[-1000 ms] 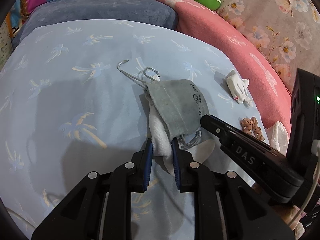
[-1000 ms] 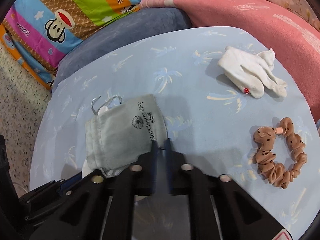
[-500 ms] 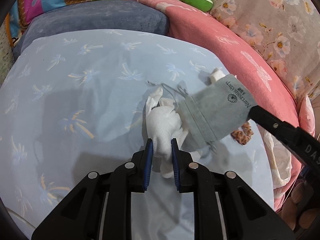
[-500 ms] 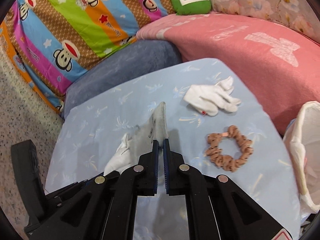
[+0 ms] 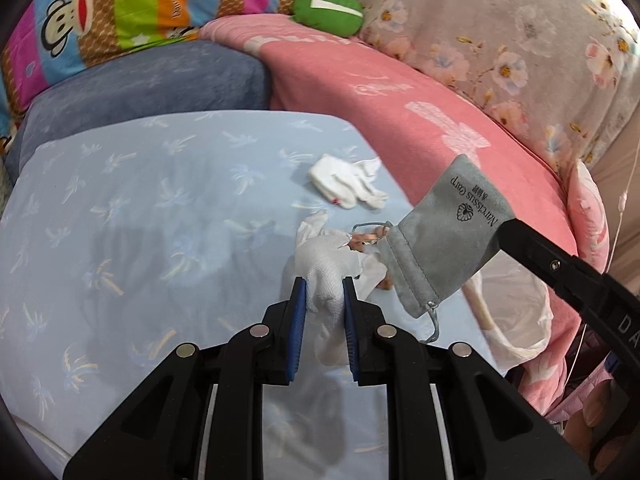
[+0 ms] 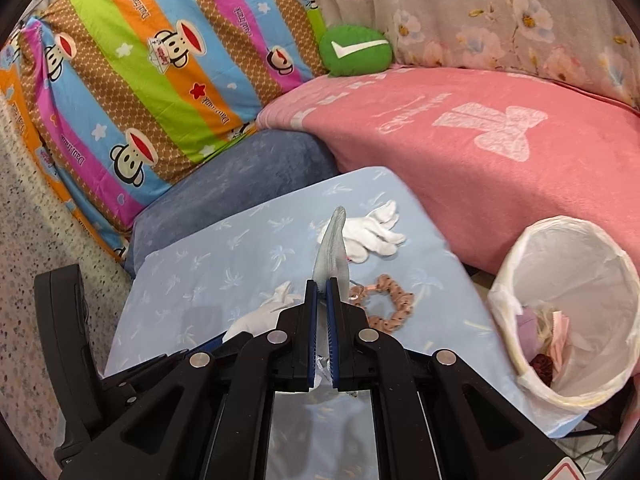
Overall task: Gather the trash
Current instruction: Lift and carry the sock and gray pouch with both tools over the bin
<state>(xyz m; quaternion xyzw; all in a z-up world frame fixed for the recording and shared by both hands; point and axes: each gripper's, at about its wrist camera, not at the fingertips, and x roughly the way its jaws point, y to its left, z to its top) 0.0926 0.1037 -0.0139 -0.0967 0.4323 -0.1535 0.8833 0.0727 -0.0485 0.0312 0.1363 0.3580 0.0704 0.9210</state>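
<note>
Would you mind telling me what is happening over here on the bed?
A person with two handheld grippers is collecting items. The left gripper is shut on a white glove; the right gripper is shut on a grey drawstring pouch. A second white glove and a scrunchie lie on the blue sheet, beside a lined bin.

Two white gloves (image 5: 347, 184), one grey pouch (image 5: 444, 236), one scrunchie (image 6: 390, 300), one bin (image 6: 568, 308)
</note>
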